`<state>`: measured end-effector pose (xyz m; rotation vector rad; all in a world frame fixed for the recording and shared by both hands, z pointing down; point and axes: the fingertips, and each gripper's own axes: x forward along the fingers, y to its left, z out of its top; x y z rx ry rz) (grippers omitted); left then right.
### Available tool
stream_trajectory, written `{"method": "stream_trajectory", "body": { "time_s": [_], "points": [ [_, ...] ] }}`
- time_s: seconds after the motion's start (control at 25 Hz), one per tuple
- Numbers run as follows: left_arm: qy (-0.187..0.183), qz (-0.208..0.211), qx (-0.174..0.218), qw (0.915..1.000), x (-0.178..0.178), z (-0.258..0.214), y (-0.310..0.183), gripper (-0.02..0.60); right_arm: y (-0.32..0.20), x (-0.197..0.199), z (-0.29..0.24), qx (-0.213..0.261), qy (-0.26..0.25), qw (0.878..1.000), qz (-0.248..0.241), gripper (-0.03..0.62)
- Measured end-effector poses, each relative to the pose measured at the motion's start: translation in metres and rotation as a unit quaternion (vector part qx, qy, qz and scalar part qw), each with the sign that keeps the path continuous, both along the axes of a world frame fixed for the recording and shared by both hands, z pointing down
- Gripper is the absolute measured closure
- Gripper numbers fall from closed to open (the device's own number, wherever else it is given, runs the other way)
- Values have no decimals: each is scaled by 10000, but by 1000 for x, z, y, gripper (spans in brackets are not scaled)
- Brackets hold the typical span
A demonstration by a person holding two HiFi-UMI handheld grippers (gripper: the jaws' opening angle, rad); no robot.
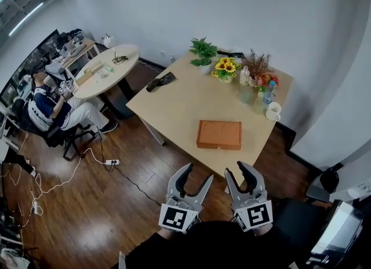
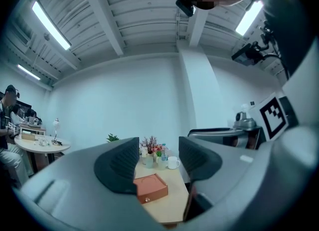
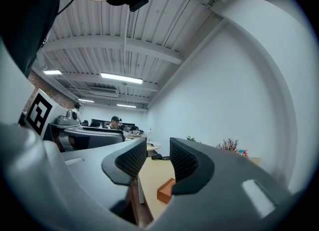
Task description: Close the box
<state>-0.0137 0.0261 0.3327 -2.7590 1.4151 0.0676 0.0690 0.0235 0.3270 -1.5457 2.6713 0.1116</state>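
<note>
You have a flat, orange-brown box point(image 1: 219, 134), lid down, lying level on the desk point(image 1: 177, 108) near its front edge.

box point(image 1: 219, 134): plain orange-brown | worktop point(image 1: 174, 111) under box: pale beige wood | floor point(image 1: 87, 204): dark brown planks | flowers point(image 1: 225, 66) behind box: yellow, green leaves | mug point(image 1: 273, 111) right of box: white | left gripper point(image 1: 197, 172), right gripper point(image 1: 237, 169): grey, black jaws, black-and-white square markers

Right gripper point(image 3: 158, 150), fingers point(image 3: 132, 159) slightly apart, box point(image 3: 166, 191) beyond
</note>
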Motion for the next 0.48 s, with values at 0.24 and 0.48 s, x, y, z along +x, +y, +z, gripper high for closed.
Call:
{"method": "stream_trajectory", "body": {
  "time_s": [0.24,0.48],
  "points": [
    [-2,29,-48,10000,-1,3,-3,347,0,2,2,-19,25,10000,48,453],
    [1,122,-139,9998,0,10,-12,347,-7,3,7,-80,56,9999,116,457]
  ]
}}
